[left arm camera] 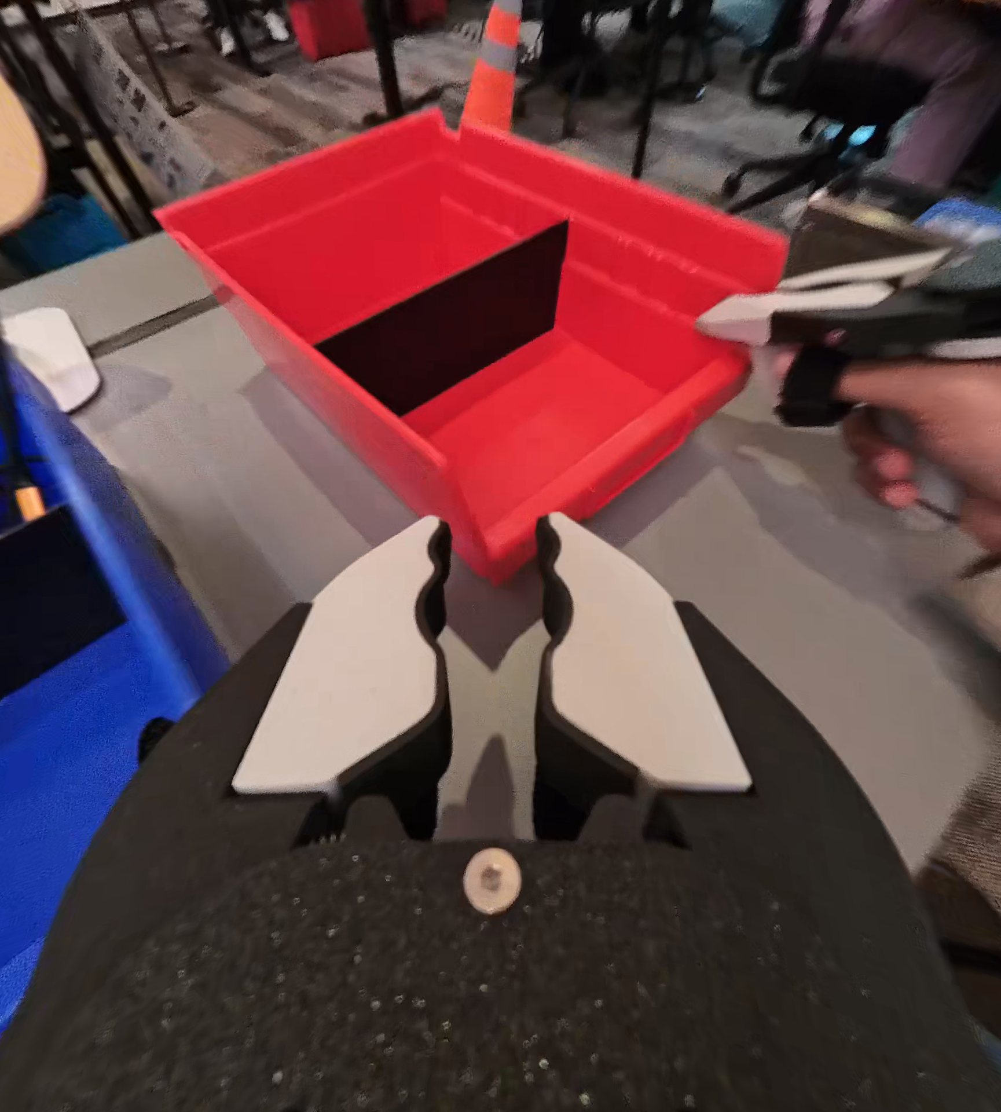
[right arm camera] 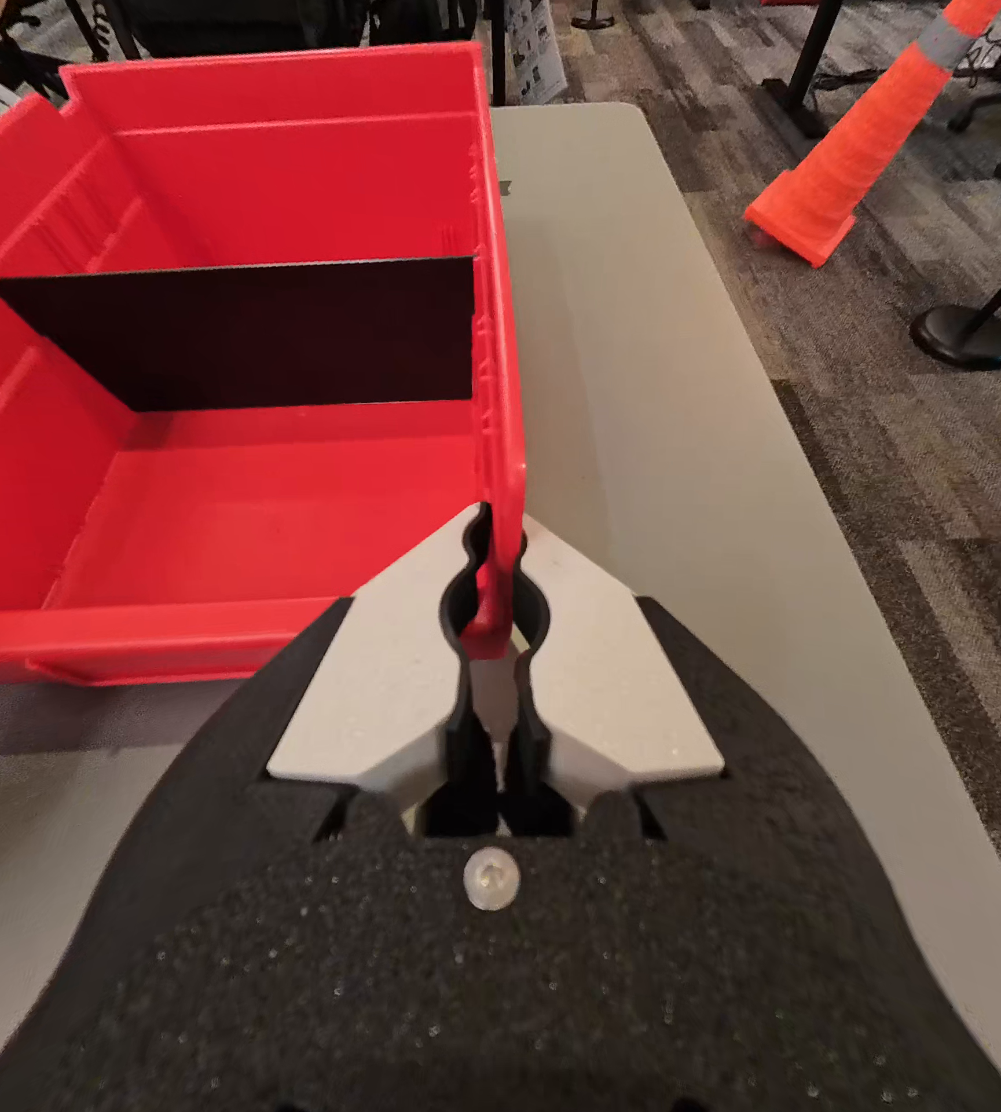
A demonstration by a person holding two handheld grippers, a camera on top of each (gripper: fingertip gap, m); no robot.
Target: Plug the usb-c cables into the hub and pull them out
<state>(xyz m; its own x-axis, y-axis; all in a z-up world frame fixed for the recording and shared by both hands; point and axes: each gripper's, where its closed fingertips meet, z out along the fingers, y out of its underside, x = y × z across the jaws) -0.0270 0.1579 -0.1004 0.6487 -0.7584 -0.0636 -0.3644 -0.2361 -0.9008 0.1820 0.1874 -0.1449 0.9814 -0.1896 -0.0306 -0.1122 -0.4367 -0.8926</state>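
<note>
A red plastic bin (left arm camera: 365,253) with a black divider (left arm camera: 456,319) stands on the grey table (left arm camera: 245,481); both of its compartments look empty. My right gripper (right arm camera: 501,529) is shut on the bin's right side wall (right arm camera: 495,361) near its front corner. It also shows in the left wrist view (left arm camera: 732,322), held by a hand at the bin's right rim. My left gripper (left arm camera: 493,529) is open and empty, just in front of the bin's near corner. No hub or USB-C cable is in view.
A blue bin (left arm camera: 34,722) with a black divider stands at the left, holding a cable. A white object (left arm camera: 52,355) lies on the table behind it. An orange cone (right arm camera: 846,150) and a stand base (right arm camera: 961,337) are on the carpet right of the table edge (right arm camera: 816,481). My right fingertips sit around 20 cm from my left ones.
</note>
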